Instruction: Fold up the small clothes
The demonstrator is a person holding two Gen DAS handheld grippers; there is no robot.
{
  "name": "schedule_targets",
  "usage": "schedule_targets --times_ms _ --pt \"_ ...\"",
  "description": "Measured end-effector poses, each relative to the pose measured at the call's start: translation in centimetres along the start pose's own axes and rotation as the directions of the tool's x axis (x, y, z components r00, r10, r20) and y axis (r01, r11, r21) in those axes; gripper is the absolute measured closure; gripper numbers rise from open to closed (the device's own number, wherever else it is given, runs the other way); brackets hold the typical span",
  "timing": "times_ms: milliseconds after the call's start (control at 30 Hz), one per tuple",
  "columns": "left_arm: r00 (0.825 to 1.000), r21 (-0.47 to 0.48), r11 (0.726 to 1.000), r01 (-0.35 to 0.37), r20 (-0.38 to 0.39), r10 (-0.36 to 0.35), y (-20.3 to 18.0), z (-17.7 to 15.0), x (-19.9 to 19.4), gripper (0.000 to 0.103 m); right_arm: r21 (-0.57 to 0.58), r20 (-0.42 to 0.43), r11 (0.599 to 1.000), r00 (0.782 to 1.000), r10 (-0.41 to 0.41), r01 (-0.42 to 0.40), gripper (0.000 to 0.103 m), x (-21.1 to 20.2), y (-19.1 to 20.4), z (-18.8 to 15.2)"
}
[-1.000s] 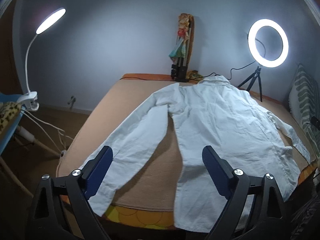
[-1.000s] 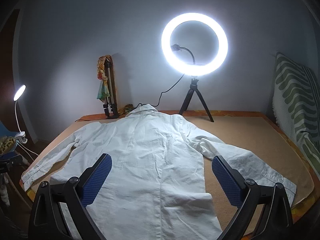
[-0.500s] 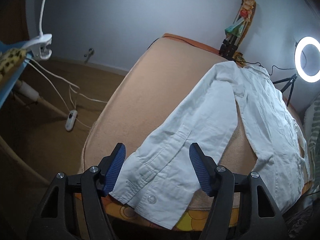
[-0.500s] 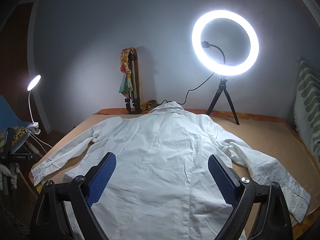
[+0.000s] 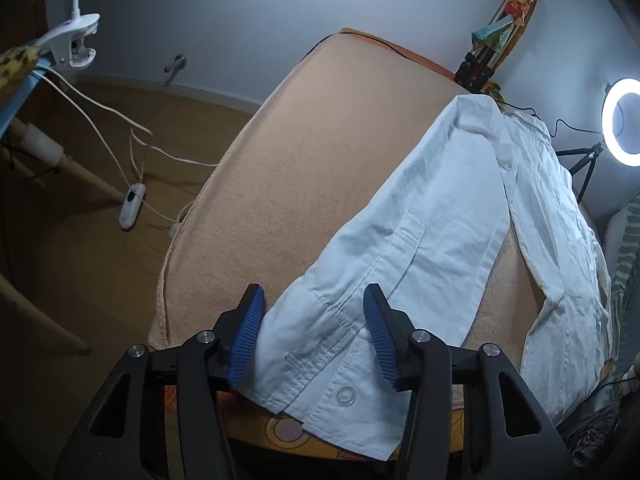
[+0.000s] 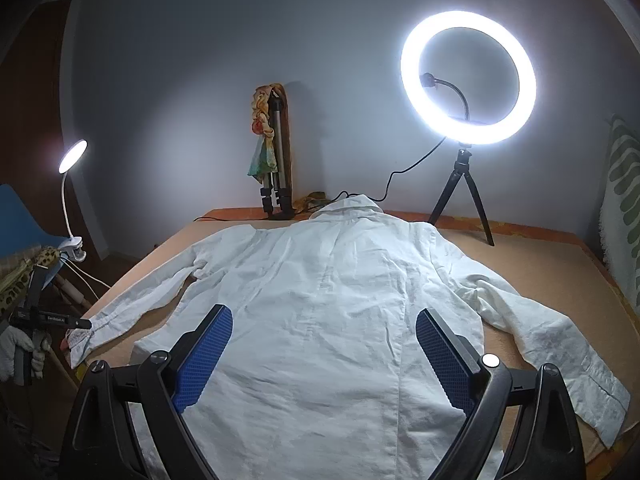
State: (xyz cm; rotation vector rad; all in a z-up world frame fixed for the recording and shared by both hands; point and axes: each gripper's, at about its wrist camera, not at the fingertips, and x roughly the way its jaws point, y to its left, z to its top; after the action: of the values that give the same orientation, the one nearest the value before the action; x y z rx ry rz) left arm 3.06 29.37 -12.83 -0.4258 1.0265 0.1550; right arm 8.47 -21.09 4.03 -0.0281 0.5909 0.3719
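A white long-sleeved shirt (image 6: 328, 304) lies flat, back up, on an orange-tan blanket (image 6: 552, 276), collar at the far end and both sleeves spread out. In the left wrist view its left sleeve (image 5: 404, 248) runs toward me, and the cuff (image 5: 320, 364) lies between the blue pads of my open left gripper (image 5: 312, 340) at the near edge. The jaws straddle the cuff without pinching it. My right gripper (image 6: 324, 356) is open and empty above the shirt's lower back. The left gripper also shows at the far left of the right wrist view (image 6: 76, 323), at the cuff.
A lit ring light on a tripod (image 6: 468, 80) and a folded tripod with a scarf (image 6: 274, 160) stand at the far edge. A clip lamp (image 6: 72, 156) and cables (image 5: 132, 200) sit left, off the blanket. A striped cushion (image 6: 620, 208) is at right.
My left gripper swung left and came down to the left sleeve's cuff, its jaws narrowing around it. My right gripper moved left and lower, centring over the shirt's back.
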Motion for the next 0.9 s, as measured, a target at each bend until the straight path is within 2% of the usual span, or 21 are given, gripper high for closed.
schedule_targets --times_ms 33,67,167,200,400,533,600,700,833,900 --pt "1.0 0.001 1.0 0.001 0.002 -0.001 0.0 0.0 0.0 0.058 -0.001 0.001 1.0 1.0 0.001 -0.001 0.008 0.0 0.1 0.0" --pt "1.0 0.002 1.0 -0.001 0.005 0.001 0.0 -0.1 0.0 0.064 -0.003 0.003 1.0 1.0 0.002 -0.002 0.008 0.1 0.1 0.1" --pt "1.0 0.007 1.0 0.013 0.01 -0.013 -0.2 -0.2 -0.1 0.088 -0.01 0.002 1.0 1.0 0.003 -0.003 0.008 0.1 0.4 0.1" --pt "0.999 0.008 0.999 0.031 0.015 -0.031 -0.2 -0.2 -0.1 0.093 -0.011 0.0 1.0 1.0 0.004 -0.004 0.008 0.2 0.4 0.1" --pt "0.992 0.041 0.995 0.086 0.087 -0.089 -1.7 -0.3 -1.8 0.097 -0.012 0.0 1.0 1.0 0.002 -0.002 0.008 0.3 0.5 0.0" --pt "0.971 0.045 0.983 0.178 0.155 -0.183 -3.7 -0.4 -4.2 0.097 -0.013 0.0 1.0 1.0 0.002 -0.002 0.008 0.2 0.5 0.0" --pt "0.952 0.086 0.968 0.234 0.184 -0.246 -5.9 -0.7 -5.5 0.097 -0.017 -0.004 1.0 1.0 0.003 -0.003 0.008 0.2 0.5 0.0" --pt "0.931 0.206 0.942 0.266 0.198 -0.306 -10.0 -1.5 -6.9 0.097 -0.017 -0.021 1.0 1.0 0.019 -0.019 0.008 0.5 0.5 0.1" --pt "0.901 0.276 0.893 0.355 0.152 -0.406 -14.0 -2.6 -7.0 0.097 0.023 -0.077 0.997 0.994 0.077 -0.075 0.01 1.8 0.2 0.4" --pt "0.893 0.302 0.872 0.385 0.116 -0.434 -15.7 -3.2 -6.4 0.097 0.047 -0.121 0.991 0.984 0.128 -0.123 0.013 3.0 -0.2 1.0"
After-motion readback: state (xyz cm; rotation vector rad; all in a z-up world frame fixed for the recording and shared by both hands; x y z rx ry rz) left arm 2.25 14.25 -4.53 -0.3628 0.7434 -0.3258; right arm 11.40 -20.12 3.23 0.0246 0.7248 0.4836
